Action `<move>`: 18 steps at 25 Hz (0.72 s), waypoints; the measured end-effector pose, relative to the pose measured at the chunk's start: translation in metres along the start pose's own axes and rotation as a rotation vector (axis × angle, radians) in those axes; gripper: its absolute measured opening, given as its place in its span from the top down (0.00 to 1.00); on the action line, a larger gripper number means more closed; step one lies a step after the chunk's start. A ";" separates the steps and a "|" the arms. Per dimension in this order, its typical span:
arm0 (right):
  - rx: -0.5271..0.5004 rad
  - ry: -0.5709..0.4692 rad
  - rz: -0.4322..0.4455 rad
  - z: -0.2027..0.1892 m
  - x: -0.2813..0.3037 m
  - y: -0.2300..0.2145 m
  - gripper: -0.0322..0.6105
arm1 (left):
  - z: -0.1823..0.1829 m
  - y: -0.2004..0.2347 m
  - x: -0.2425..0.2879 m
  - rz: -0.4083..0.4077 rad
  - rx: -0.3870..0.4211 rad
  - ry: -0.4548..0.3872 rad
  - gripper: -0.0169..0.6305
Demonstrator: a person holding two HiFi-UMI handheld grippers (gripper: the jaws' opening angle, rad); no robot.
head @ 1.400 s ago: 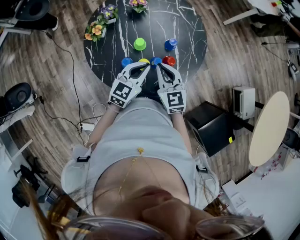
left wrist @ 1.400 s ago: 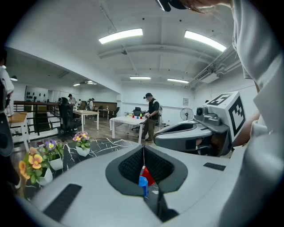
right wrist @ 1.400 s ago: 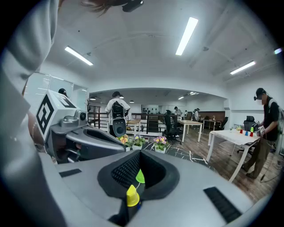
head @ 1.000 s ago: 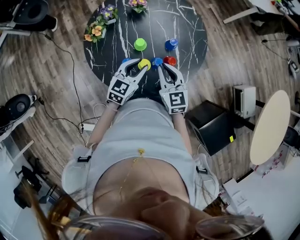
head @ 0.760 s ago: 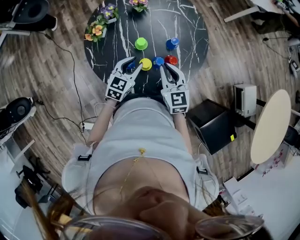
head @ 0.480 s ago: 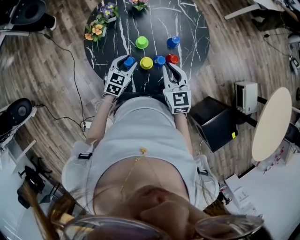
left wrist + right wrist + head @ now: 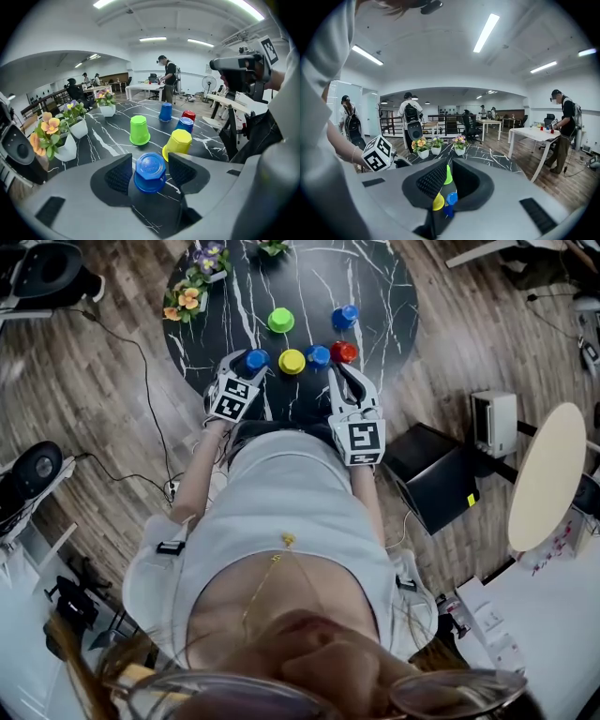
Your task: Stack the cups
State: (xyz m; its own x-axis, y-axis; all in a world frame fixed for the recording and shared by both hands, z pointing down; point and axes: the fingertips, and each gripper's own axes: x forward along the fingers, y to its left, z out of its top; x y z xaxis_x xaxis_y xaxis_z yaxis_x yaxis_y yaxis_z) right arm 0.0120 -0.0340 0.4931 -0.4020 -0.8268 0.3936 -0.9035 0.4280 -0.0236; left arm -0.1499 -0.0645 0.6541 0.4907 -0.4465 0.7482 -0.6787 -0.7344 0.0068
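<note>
Table: round and black with white veins [image 7: 380, 282]; flower pots [image 7: 190, 296] stand at its far left rim.
Cups: six, all upside down on the table, none stacked.
Near row, left to right: first blue cup [image 7: 149, 171], yellow cup [image 7: 292, 361], second blue cup [image 7: 318, 356], red cup [image 7: 343, 352]; the last two stand just beside each other.
Far row: green cup [image 7: 280, 320] and third blue cup [image 7: 344, 316], well apart.
Left hand-held gripper [image 7: 248, 364]: tilted down over the near left rim, with its jaws wide after just opening. The first blue cup stands between the pads, clear of the right pad and close to the left; contact there is unclear.
Right hand-held gripper [image 7: 339, 373]: jaws drawn to a thin slit with nothing between them, tips near the red cup.
</note>
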 end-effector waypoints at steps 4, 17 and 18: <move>0.003 0.001 -0.004 -0.002 -0.003 -0.002 0.91 | -0.006 0.002 0.007 0.010 -0.016 0.019 0.60; -0.006 -0.007 0.010 -0.001 -0.005 -0.008 0.91 | 0.010 0.003 -0.002 0.025 -0.010 -0.019 0.63; -0.006 -0.007 0.010 -0.001 -0.005 -0.009 0.91 | 0.013 0.003 -0.005 0.027 -0.013 -0.025 0.63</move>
State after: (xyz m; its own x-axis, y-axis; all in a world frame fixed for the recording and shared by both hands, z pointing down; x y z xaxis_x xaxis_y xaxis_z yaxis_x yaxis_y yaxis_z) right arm 0.0224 -0.0330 0.4925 -0.4125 -0.8248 0.3866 -0.8982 0.4390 -0.0218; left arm -0.1475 -0.0714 0.6414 0.4856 -0.4790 0.7313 -0.6988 -0.7153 -0.0045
